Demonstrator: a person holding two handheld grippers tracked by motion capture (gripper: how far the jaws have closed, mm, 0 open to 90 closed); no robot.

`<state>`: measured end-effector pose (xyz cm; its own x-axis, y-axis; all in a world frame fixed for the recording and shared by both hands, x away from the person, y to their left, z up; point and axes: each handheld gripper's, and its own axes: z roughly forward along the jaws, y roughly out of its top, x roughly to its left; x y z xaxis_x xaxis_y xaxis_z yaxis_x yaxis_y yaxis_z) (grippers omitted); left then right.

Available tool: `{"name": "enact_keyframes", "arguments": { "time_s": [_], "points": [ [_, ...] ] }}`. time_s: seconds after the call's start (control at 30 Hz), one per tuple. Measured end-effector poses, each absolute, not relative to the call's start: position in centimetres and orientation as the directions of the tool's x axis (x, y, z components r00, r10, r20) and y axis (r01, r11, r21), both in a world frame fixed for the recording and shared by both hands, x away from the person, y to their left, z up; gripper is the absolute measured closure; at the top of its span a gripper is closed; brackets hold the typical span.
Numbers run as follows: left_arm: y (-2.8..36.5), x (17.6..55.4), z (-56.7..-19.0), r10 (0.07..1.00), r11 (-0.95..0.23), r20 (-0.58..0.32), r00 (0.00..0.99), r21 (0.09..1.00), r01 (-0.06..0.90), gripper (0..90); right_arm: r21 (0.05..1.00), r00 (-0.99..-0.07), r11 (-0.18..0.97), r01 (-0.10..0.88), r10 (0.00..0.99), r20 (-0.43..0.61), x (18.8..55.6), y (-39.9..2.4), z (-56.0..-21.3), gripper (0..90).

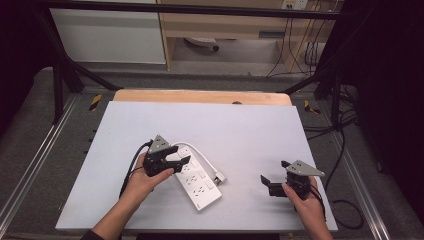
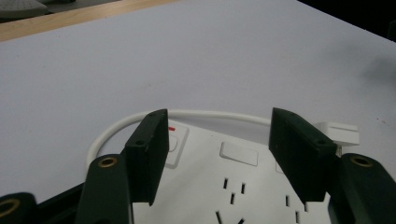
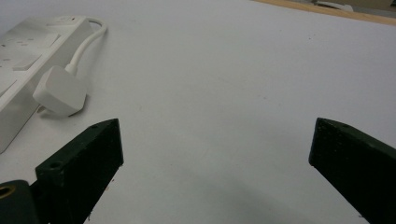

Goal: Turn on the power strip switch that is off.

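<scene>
The left gripper (image 1: 172, 156), jaws parted, is straddling the white power strip (image 1: 197, 182) lying at the bench's (image 1: 240, 130) 7 o'clock, while the right gripper (image 1: 274, 181) is hovering with jaws released at 4 o'clock.

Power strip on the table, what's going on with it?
A person holds a claw in each hand over a white table. The left claw is down over the switch end of the white power strip, its jaws straddling the strip with gaps on both sides, not yet pressing it. The strip's cable loops round to its plug, which lies beside the strip. The right claw sits off to the right with jaws wide open, nothing between them.
</scene>
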<state>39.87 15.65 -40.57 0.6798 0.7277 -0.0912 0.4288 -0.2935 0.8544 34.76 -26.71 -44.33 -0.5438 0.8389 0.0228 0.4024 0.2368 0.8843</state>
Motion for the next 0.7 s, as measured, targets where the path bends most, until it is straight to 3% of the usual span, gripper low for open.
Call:
{"name": "enact_keyframes", "arguments": {
  "time_s": [0.7],
  "points": [
    [14.3,40.4,-41.7,0.694,-0.348,-0.08,0.715,0.832,0.432,62.9,0.885,-0.547,0.235,0.401,0.837,0.026,34.7,-26.7,-44.3,3.5]
  ]
}}
